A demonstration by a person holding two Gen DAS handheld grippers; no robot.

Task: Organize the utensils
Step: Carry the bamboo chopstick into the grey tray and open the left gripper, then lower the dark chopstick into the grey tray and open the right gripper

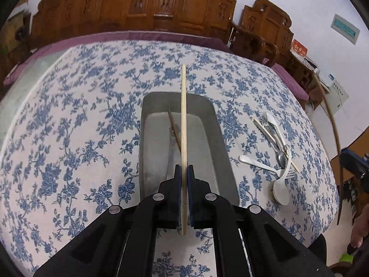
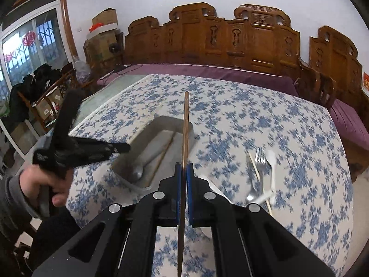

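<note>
A pale, stiff, light bamboo chopstick is pinched near one end by the left tongs above the grey metal tray; the right tongs are clamped on a dark brown wooden chopstick, likewise slender and easily levered.

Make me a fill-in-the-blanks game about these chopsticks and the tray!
1. The left tool grips a pale ____.
2. The right tool grips a chopstick coloured ____.
3. The metal tray already holds a ____ and a chopstick.
4. The fork lies ____ the tray.

Missing: chopstick; brown; spoon; outside

Pale chopstick above metal tray; 1 brown chopstick inside.
</note>
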